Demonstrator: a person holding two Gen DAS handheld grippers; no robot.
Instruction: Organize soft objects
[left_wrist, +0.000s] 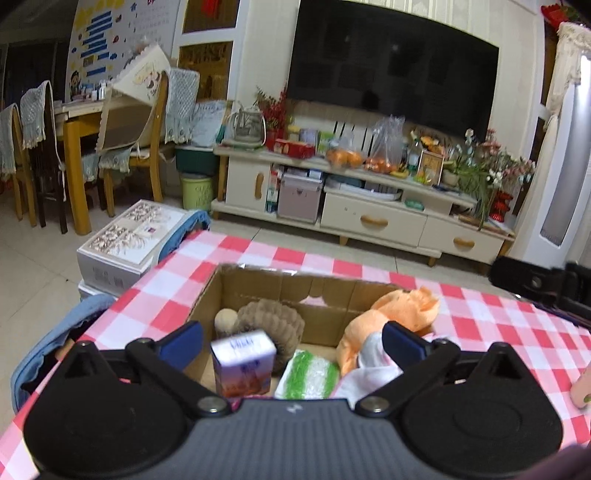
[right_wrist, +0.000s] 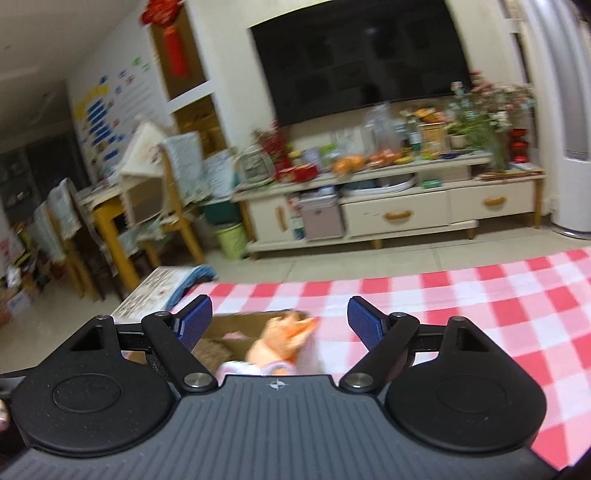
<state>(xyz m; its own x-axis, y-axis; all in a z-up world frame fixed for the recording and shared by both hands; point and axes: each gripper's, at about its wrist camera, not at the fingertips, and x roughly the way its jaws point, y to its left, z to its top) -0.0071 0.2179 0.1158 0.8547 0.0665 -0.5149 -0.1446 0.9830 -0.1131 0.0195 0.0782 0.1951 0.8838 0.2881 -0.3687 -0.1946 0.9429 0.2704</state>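
- Your left wrist view alone showed inside the cardboard box: a brown plush, a purple carton and a green-white sponge.
- The orange plush toy lay over the box's right wall, its long axis slanting up and away from the box.
- Your left gripper and right gripper both stood wide apart, gripping nothing.

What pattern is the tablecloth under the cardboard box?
Red, pink and white checks on the tablecloth, clearest in the left wrist view.
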